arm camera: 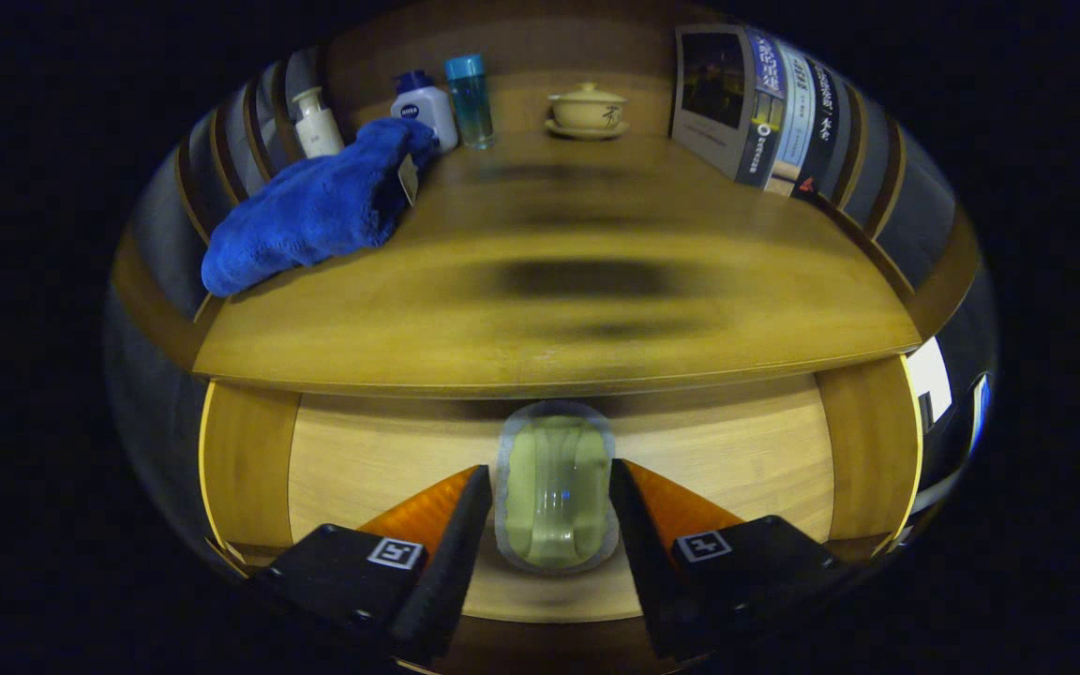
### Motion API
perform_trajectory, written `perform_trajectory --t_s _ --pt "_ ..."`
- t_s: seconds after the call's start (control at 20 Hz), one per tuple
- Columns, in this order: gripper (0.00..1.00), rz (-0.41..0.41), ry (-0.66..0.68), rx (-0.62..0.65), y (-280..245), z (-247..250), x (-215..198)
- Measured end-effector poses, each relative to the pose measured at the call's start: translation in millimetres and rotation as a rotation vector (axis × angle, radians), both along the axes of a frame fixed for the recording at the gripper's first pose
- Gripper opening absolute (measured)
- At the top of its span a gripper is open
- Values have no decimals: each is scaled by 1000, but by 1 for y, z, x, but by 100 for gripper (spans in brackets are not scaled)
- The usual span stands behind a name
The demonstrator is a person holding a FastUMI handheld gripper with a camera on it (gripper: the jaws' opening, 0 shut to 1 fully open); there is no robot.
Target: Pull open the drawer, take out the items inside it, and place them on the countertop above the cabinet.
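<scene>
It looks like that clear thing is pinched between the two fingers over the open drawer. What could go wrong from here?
The clear container sits between the gripper fingers and looks smooth, so it might slip and drop back into the drawer. The countertop edge hangs just above it, so lifting straight up could knock it loose. Up top, the blue towel, bottles and lidded cup crowd the back; setting it mid-counter seems safest.

You can't tell whether the tongs [551, 511] actually press the pale green case [554, 487] between them, whose far end hides under the tabletop [559, 309] edge.
</scene>
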State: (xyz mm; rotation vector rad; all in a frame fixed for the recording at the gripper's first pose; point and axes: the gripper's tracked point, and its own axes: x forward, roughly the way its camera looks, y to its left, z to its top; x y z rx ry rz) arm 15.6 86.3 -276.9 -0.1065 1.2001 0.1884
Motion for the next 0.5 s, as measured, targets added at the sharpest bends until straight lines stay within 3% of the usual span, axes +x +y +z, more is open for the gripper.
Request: perform_trajectory --t_s 0.15,0.3,0.5 --pt "63 -1 43 -21 -3 -8 -5" --pt "28 -11 48 -20 -6 -2 -10" --pt "28 11 41 -11 -9 26 -21"
